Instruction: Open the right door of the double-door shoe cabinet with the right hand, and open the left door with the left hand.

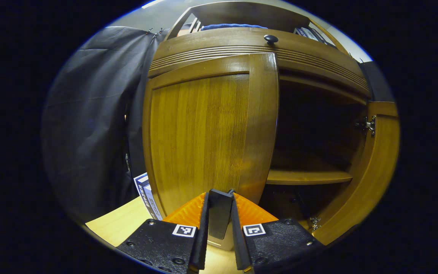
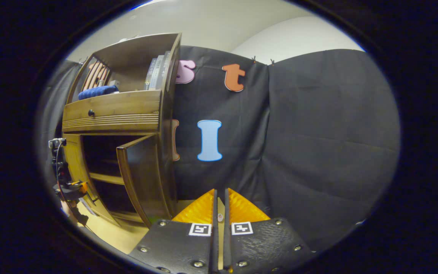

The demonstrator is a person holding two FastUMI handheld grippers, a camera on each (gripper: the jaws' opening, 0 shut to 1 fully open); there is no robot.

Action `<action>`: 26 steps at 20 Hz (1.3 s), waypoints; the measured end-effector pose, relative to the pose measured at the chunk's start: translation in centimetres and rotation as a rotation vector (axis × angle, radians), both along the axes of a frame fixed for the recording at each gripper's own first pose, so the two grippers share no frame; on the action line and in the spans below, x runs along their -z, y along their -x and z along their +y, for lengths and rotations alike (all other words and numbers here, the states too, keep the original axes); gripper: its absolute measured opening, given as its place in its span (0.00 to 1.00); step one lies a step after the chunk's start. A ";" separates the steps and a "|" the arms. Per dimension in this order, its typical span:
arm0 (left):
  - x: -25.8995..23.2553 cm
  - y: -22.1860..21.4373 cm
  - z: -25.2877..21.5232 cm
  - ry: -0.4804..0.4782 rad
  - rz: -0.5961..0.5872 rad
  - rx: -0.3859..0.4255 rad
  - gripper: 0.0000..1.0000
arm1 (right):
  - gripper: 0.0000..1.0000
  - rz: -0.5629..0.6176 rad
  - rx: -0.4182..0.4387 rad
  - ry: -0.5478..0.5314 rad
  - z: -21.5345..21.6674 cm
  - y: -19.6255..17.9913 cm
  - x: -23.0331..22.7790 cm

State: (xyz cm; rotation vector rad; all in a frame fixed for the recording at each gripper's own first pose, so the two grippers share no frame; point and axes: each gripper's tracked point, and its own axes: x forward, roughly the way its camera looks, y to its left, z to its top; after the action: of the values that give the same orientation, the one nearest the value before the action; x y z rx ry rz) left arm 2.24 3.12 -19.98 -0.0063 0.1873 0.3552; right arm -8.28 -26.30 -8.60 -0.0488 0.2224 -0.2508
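While the left hand-held gripper [image 1: 221,207] sits low against the left door [image 1: 203,133] of the shoe cabinet [image 1: 257,47], its two fingers are clamped on a dark handle [image 1: 219,217] at the door's lower edge. That door stands slightly ajar, its free edge pulled forward of the frame. Beside it the right door [image 1: 378,167] is swung wide open, its inner face and hinges [image 1: 367,125] showing, and the dark interior holds a wooden shelf [image 1: 308,177]. Above the doors runs a drawer front with a small dark knob [image 1: 270,38], and a blue cloth [image 1: 230,26] lies on the open upper shelf. The cabinet stands on a light wooden table [image 1: 120,224].

From the right gripper view, the right hand-held gripper [image 2: 221,207] is well apart from the cabinet and faces the booth's black cloth wall [image 2: 318,144]; its fingers are drawn together with only a thin gap, holding nothing. Far to the left in that view, the left hand-held gripper appears beside the cabinet.
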 end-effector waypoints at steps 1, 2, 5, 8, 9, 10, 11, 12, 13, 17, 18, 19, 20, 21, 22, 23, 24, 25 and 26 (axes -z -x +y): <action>0.0 0.3 0.1 0.003 0.000 -0.001 0.31 | 0.10 0.001 -0.015 -0.002 0.2 -0.2 0.0; -0.1 0.7 0.2 0.009 0.001 -0.001 0.31 | 0.05 0.000 -0.028 -0.004 0.3 -0.4 0.0; -0.1 1.6 0.6 0.029 -0.001 0.012 0.31 | 0.09 0.003 -0.064 -0.013 0.7 -1.2 0.3; -0.2 2.4 0.7 0.023 0.001 0.014 0.31 | 0.05 0.012 -0.100 -0.013 1.4 -1.7 0.2; -0.2 2.6 0.7 0.020 -0.001 0.016 0.31 | 0.05 0.010 -0.110 -0.009 1.6 -1.8 -0.1; -0.2 2.8 0.8 0.026 -0.003 0.019 0.31 | 0.01 0.005 -0.119 -0.007 2.0 -2.0 -0.4; -0.2 2.9 0.9 0.033 -0.009 0.027 0.31 | 0.01 0.000 -0.126 -0.007 2.3 -2.1 -0.9; -0.3 3.1 1.0 0.039 -0.007 0.036 0.31 | 0.01 -0.006 -0.128 -0.005 2.5 -2.0 -1.2; -0.2 3.3 1.1 0.042 -0.005 0.045 0.31 | 0.01 -0.012 -0.130 -0.003 2.8 -2.0 -1.7; -0.4 4.1 1.4 0.054 -0.008 0.069 0.31 | 0.01 -0.046 -0.135 0.011 4.1 -1.5 -3.6; -0.3 4.3 1.4 0.054 -0.005 0.078 0.31 | 0.05 -0.054 -0.133 0.017 4.4 -1.5 -3.9; -0.3 4.5 1.5 0.056 -0.003 0.087 0.31 | 0.05 -0.063 -0.130 0.024 4.7 -1.4 -4.4; -0.3 4.8 1.8 0.061 -0.001 0.095 0.31 | 0.05 -0.074 -0.128 0.029 5.3 -1.4 -5.0; -0.4 5.2 2.0 0.067 0.004 0.102 0.31 | 0.05 -0.079 -0.129 0.029 5.8 -1.4 -5.4; -0.5 5.6 2.1 0.078 0.005 0.109 0.31 | 0.05 -0.083 -0.129 0.028 6.3 -1.4 -5.6; -0.5 6.1 2.3 0.089 0.008 0.118 0.31 | 0.05 -0.087 -0.129 0.028 6.9 -1.4 -6.0; -0.6 6.5 2.4 0.099 0.010 0.130 0.31 | 0.05 -0.100 -0.126 0.033 7.3 -1.4 -6.5; -0.6 6.7 2.6 0.107 0.016 0.141 0.31 | 0.05 -0.111 -0.123 0.041 7.7 -1.4 -7.1; -0.6 7.1 2.8 0.110 0.023 0.155 0.31 | 0.05 -0.119 -0.122 0.048 8.2 -1.3 -7.5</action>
State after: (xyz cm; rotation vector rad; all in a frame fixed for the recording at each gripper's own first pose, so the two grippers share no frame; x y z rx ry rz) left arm -4.82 5.90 -19.36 -0.0956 0.2288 0.1903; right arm -7.00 -18.07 -1.11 -0.0944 0.0949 -0.1372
